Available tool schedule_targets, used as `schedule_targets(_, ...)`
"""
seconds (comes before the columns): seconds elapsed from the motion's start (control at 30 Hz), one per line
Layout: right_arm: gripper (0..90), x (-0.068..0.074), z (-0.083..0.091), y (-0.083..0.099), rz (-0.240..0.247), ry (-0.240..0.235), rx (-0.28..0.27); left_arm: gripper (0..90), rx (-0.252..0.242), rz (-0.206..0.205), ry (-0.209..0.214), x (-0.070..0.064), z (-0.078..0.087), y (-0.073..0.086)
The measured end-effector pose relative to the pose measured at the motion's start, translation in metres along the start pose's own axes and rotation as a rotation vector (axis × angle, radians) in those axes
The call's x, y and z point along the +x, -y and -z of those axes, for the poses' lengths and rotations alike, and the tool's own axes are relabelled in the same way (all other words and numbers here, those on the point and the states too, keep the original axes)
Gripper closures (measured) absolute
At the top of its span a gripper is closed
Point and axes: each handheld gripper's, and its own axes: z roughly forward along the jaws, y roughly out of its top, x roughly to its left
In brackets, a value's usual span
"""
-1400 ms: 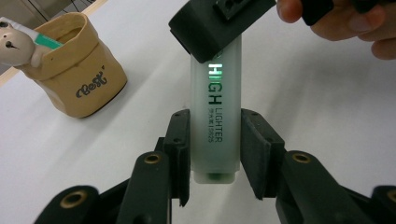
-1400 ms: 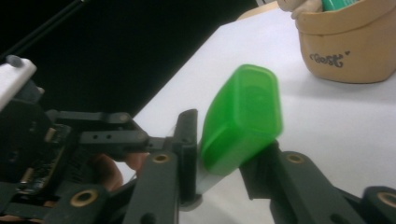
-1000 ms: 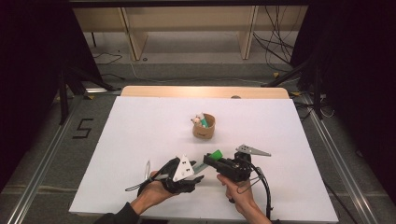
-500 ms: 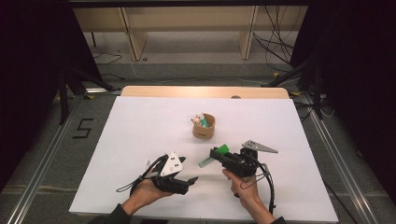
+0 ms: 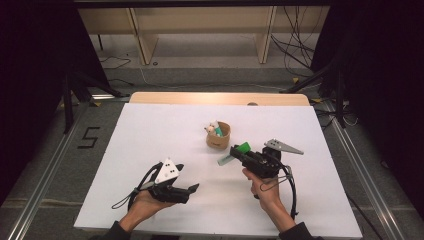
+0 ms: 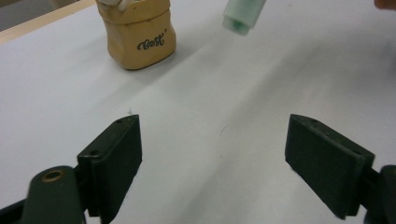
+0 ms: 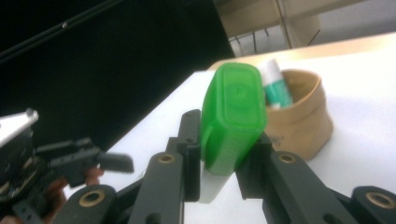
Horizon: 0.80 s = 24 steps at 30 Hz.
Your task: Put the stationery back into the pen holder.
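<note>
The green-capped pale plastic tube, its long axis slanting from cap down to the desk, sits clamped in my right tool beside the tan paper pouch, my left tool released.

left gripper: black, white three-cornered plate, black cable
right gripper: black, grey plate, brass-ringed screws
sleeves: dark
</note>
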Motion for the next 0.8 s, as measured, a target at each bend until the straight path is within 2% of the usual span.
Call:
schedule_targets(0.1, 75.0, 0.0, -0.001, -0.006, 0.002, 0.005, -0.014, 17.2, -0.002, -0.001, -0.007, 0.001, 0.001, 0.001)
schedule_targets(0.3, 75.0, -0.002, -0.006, -0.026, 0.045, 0.051, -0.037, 17.1, -0.001, 0.016, -0.023, 0.006, 0.006, 0.005)
schedule_targets(0.43, 75.0, -0.004, -0.015, -0.035, 0.063, 0.085, -0.032, 17.0, 0.005, 0.039, -0.023, 0.008, 0.008, 0.008)
schedule_targets(0.7, 75.0, -0.013, -0.031, -0.051, 0.077, 0.148, -0.033, 17.0, 0.01, 0.047, -0.028, 0.009, 0.009, 0.012)
schedule_targets(0.73, 75.0, -0.016, -0.036, -0.055, 0.084, 0.172, -0.027, 17.0, 0.013, 0.044, -0.027, 0.009, 0.01, 0.013)
schedule_targets(0.8, 75.0, -0.019, -0.04, -0.058, 0.082, 0.187, -0.025, 17.0, 0.012, 0.046, -0.027, 0.008, 0.01, 0.014)
